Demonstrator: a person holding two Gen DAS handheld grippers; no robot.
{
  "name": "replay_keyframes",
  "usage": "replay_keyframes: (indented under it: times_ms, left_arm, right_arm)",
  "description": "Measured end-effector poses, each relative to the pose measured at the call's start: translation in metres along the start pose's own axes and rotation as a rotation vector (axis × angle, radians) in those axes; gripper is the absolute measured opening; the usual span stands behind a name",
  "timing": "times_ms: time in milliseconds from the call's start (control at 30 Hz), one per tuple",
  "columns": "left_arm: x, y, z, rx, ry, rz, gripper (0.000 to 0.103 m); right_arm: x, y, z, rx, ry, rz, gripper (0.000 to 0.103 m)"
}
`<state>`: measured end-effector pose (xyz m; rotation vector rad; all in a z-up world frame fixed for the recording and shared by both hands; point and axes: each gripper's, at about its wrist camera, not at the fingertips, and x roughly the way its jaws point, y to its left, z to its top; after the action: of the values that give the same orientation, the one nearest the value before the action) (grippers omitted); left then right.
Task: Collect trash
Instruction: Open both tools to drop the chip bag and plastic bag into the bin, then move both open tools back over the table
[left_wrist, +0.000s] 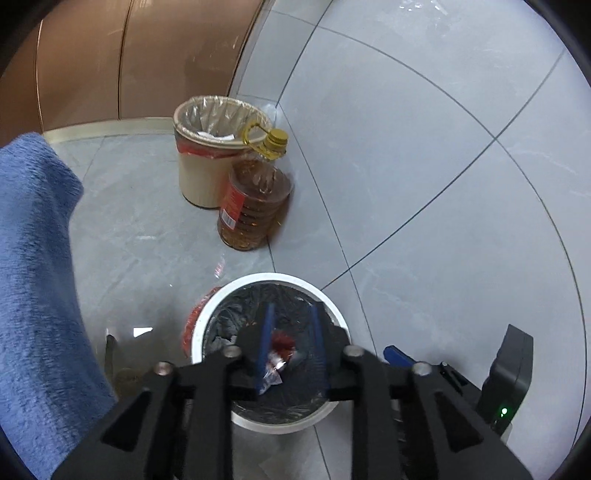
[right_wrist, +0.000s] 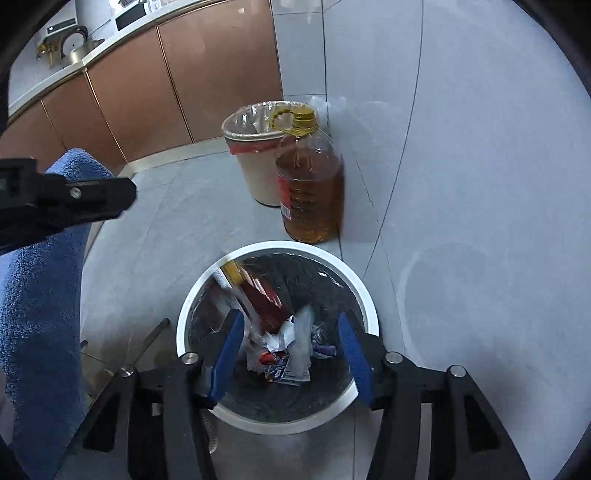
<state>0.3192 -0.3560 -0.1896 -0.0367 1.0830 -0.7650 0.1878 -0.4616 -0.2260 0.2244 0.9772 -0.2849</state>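
A white round bin (left_wrist: 280, 277) with a black liner stands on the floor right under both grippers. My left gripper (left_wrist: 292, 306) hangs over its mouth, jaws apart. A small red and silver wrapper (left_wrist: 279, 356) lies loose between them beside the left blue finger (left_wrist: 266, 343), which is the only pad near it. In the right wrist view my right gripper (right_wrist: 290, 315) is open wide above the same bin (right_wrist: 364, 291). Below it a blurred red and yellow packet (right_wrist: 262, 295) leans on the liner. Crumpled white paper (right_wrist: 300, 332) and wrappers (right_wrist: 280, 369) lie on the bottom.
A beige bin (left_wrist: 207, 173) with a clear liner and a large bottle of amber oil (left_wrist: 255, 199) stand further off by the tiled wall (left_wrist: 424, 147). Brown cabinets (right_wrist: 147, 85) run along the back. Blue fleecy fabric (left_wrist: 33, 277) fills the left side.
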Motion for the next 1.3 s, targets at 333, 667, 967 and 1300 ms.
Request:
replay_keyframes:
  times_ms: [333, 667, 967, 1300]
  left_arm:
    - [-0.080, -0.005, -0.018, 0.051, -0.165, 0.112, 0.040]
    - [-0.185, -0.008, -0.053, 0.119, -0.359, 0.294, 0.050]
    - [-0.281, 0.004, -0.098, 0.103, -0.527, 0.439, 0.070]
    - [-0.347, 0.020, -0.147, 0.070, -0.613, 0.565, 0.075]
  right_arm:
    - [-0.046, 0.022, 0.009, -0.009, -0.090, 0.030, 0.070]
    - [-0.132, 0.070, 0.017, -0.083, -0.255, 0.085, 0.077]
    - [-0.204, 0.123, 0.005, -0.180, -0.388, 0.142, 0.089]
    - [-0.258, 0.177, -0.016, -0.285, -0.488, 0.200, 0.096]
